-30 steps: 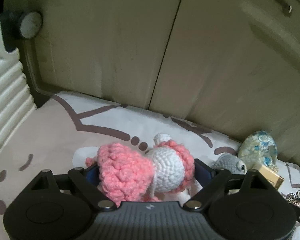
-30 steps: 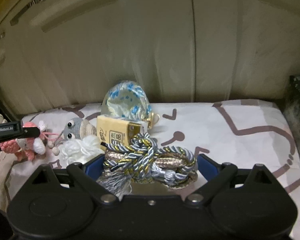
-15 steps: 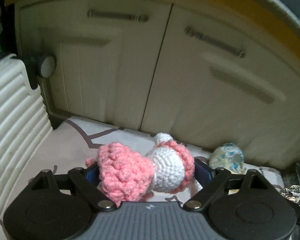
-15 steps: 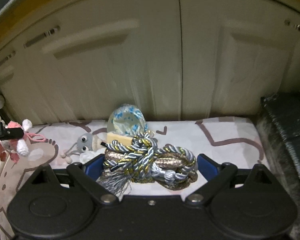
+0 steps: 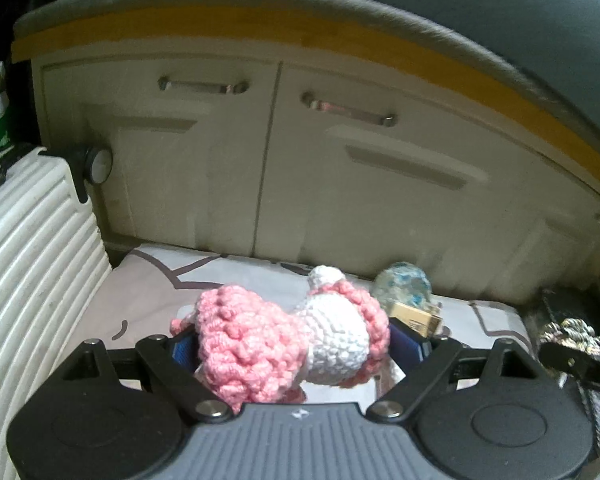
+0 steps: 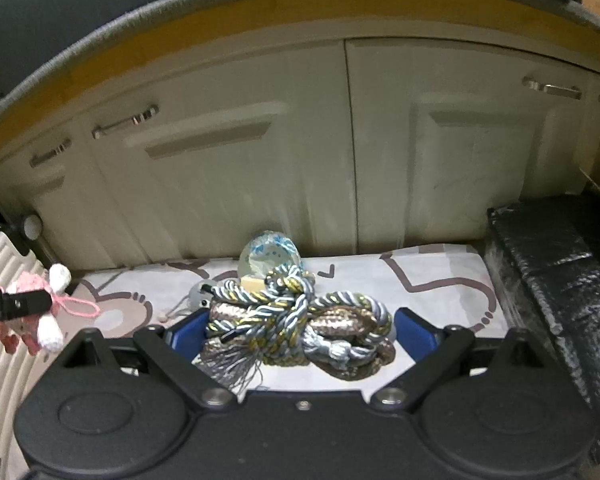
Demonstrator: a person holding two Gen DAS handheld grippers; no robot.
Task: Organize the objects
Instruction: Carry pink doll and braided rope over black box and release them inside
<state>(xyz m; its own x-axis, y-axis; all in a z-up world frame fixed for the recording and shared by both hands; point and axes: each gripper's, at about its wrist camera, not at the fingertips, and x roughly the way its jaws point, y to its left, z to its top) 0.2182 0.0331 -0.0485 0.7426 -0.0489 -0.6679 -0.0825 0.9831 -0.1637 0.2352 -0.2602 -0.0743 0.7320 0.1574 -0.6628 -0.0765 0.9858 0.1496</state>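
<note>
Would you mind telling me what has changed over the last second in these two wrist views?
Both hands have risen: the left gripper lifted the pink crochet doll and the right gripper the braided cord bundle off the patterned cloth, so the cabinet handles and countertop edge came into view. Both grips are unchanged. The blue-patterned pouch, yellow box and grey toy stayed on the cloth.

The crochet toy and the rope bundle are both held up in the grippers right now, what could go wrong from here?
1. The pink and white crochet toy has a thin pink yarn loop dangling free; it could snag on the left gripper.
2. The braided rope bundle is loosely knotted, with a tassel hanging below the right gripper; coils may slip out.
3. The two grippers sit close together, so they might bump.
</note>
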